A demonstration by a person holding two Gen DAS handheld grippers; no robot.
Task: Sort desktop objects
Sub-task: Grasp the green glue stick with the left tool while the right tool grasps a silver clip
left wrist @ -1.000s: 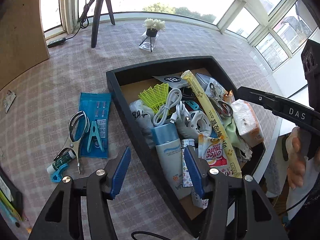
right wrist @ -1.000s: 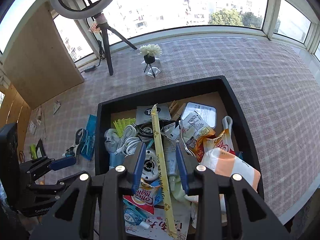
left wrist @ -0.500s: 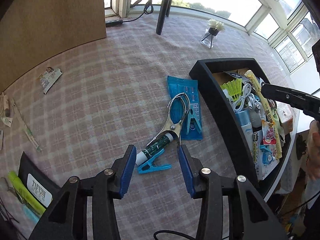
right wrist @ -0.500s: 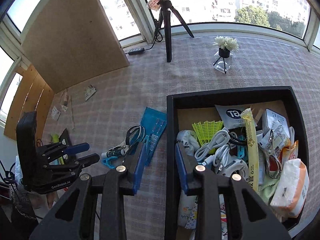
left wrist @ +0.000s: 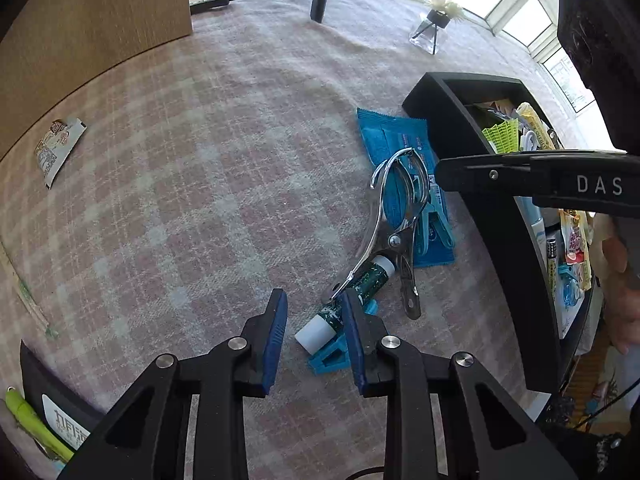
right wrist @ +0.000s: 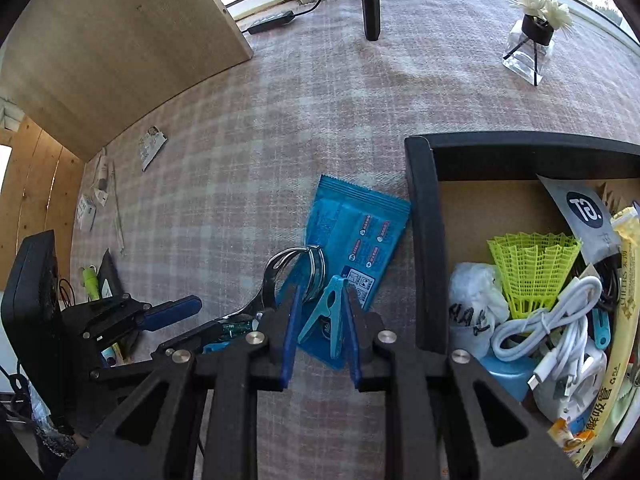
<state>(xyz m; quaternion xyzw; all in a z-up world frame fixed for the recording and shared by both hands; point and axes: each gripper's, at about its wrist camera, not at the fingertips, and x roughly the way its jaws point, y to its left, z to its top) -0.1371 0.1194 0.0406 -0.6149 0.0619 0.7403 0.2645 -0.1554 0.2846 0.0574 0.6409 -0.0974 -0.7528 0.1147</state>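
A blue packet [left wrist: 400, 168] [right wrist: 356, 232] lies on the checked cloth beside the black tray [left wrist: 508, 248] [right wrist: 424, 240]. On it lie a steel clamp [left wrist: 390, 224] [right wrist: 288, 276] and a teal clothespin [right wrist: 330, 316]. A green-patterned tube [left wrist: 352, 300] and a blue clip [left wrist: 332, 354] lie in front. My left gripper [left wrist: 314, 332] is open, low over the tube's near end. My right gripper [right wrist: 320, 336] is open, its fingers either side of the teal clothespin.
The tray holds a yellow-green shuttlecock [right wrist: 532, 268], a white cable [right wrist: 552, 320], packets and other clutter. A flower vase [right wrist: 532, 48] and a tripod leg [right wrist: 370, 0] stand far back. A wooden board [right wrist: 120, 48] and small paper scraps [left wrist: 56, 148] lie at the left.
Both grippers have swung left from over the tray and come down close to the pile beside it. The objects have not moved.
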